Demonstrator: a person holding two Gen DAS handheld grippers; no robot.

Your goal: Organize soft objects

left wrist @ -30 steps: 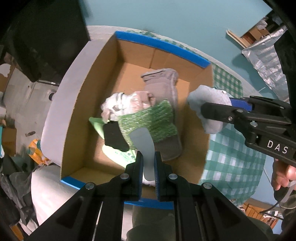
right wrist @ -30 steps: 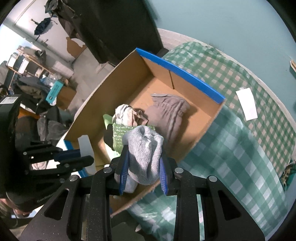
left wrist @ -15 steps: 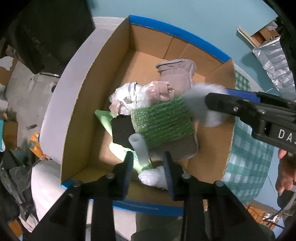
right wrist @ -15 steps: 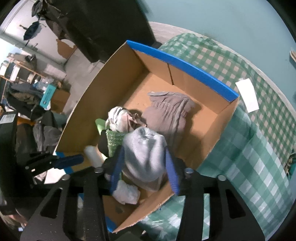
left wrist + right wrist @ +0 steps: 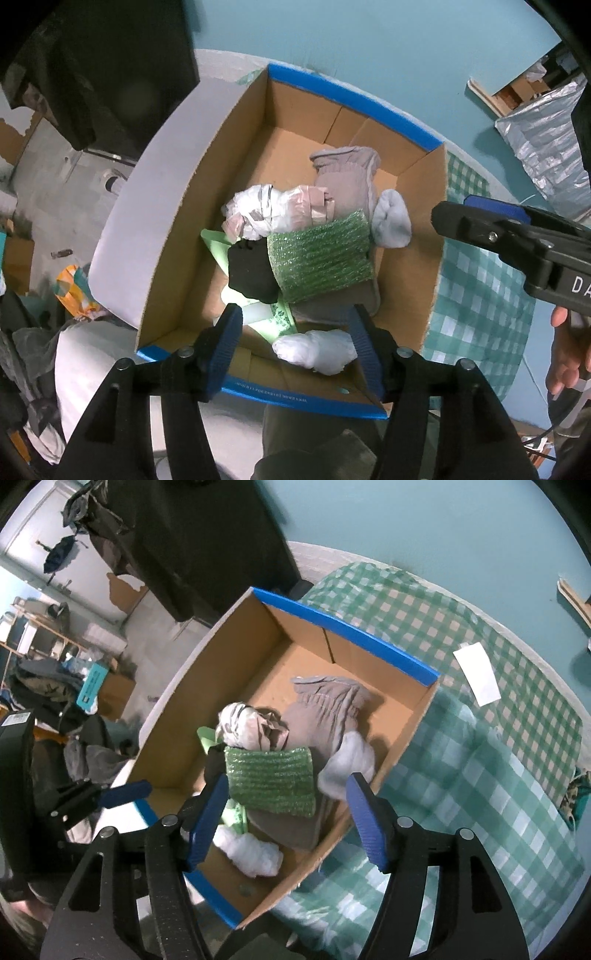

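**A:** How far along are you?

**B:** Nearly done, I'd judge. Your left gripper (image 5: 295, 325) and right gripper (image 5: 286, 805) both hang spread apart, holding nothing, above the cardboard box (image 5: 173, 221).

**A:** What's inside?

**B:** One green bubble-wrap pad (image 5: 319, 254), one grey sock (image 5: 390, 219), one black cloth (image 5: 251, 271), one white wad (image 5: 314, 350). Nothing soft shows on the checked cloth (image 5: 461, 775).

Light: dim and cool, with a blue-green cast in both views.
Source: daylight from the doorway (image 5: 26, 568) in the right wrist view's upper left corner.
Glare: a pale patch on the green sheet (image 5: 258, 317) near the cardboard box (image 5: 207, 206)'s near wall.
Shadows: soft, pooled under the clothes.
Blur: the light grey sock (image 5: 349, 766) is smeared.
Distortion: strong fisheye bending, with black corners around each circular picture.
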